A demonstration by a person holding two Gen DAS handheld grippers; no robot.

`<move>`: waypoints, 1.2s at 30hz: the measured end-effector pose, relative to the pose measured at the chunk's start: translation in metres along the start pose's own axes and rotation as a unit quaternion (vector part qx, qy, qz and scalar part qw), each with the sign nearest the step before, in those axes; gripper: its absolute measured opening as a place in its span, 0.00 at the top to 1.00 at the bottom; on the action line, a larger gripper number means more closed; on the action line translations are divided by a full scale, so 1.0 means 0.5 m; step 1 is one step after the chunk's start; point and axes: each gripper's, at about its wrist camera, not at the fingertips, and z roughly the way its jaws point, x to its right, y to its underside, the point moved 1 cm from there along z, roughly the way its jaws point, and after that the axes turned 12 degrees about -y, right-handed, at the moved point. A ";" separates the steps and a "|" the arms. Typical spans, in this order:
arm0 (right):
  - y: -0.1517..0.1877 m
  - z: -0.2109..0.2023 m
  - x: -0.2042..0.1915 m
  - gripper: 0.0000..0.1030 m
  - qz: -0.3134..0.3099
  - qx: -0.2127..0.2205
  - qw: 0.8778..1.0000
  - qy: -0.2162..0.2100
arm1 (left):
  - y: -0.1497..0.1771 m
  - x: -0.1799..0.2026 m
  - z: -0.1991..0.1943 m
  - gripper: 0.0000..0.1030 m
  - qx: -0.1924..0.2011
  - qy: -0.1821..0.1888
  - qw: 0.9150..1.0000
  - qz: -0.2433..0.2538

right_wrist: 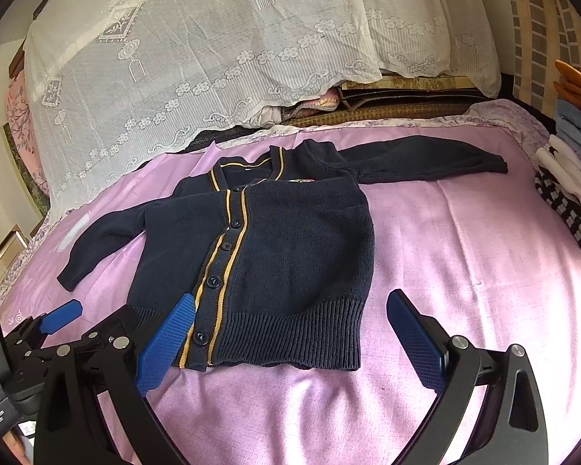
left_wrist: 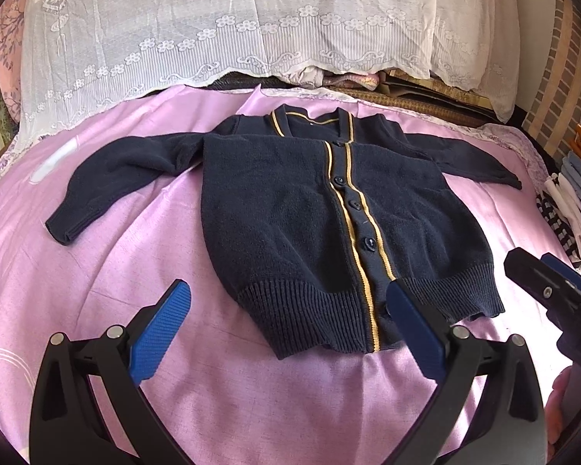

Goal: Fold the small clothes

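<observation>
A small navy knit cardigan [left_wrist: 298, 213] with yellow stripes and dark buttons lies flat, buttoned, on a pink sheet, both sleeves spread out; it also shows in the right wrist view [right_wrist: 290, 248]. My left gripper [left_wrist: 286, 302] is open and empty, hovering over the cardigan's ribbed hem [left_wrist: 321, 317]. My right gripper [right_wrist: 290, 314] is open and empty, also over the hem [right_wrist: 290, 333]. The right gripper shows at the right edge of the left wrist view [left_wrist: 554, 294]. The left gripper shows at the lower left of the right wrist view [right_wrist: 58, 321].
The pink sheet [left_wrist: 97, 271] covers a bed. White lace-covered pillows [left_wrist: 251, 27] lie along the far side. A stack of folded clothes [left_wrist: 577, 201] sits at the right edge, also in the right wrist view [right_wrist: 569, 178]. A brick wall [left_wrist: 557, 73] stands at the right.
</observation>
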 end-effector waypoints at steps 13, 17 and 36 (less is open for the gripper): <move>0.008 0.069 0.194 0.03 0.208 -0.053 0.964 -0.160 | 0.016 -0.029 0.150 0.04 -0.160 0.188 0.965 -0.087; 0.019 0.086 0.182 0.03 0.216 -0.054 0.957 -0.186 | 0.018 -0.044 0.168 0.04 -0.169 0.224 0.951 -0.125; 0.046 0.107 0.173 0.63 0.202 -0.095 0.949 -0.221 | 0.032 -0.082 0.178 0.17 -0.200 0.337 0.904 -0.170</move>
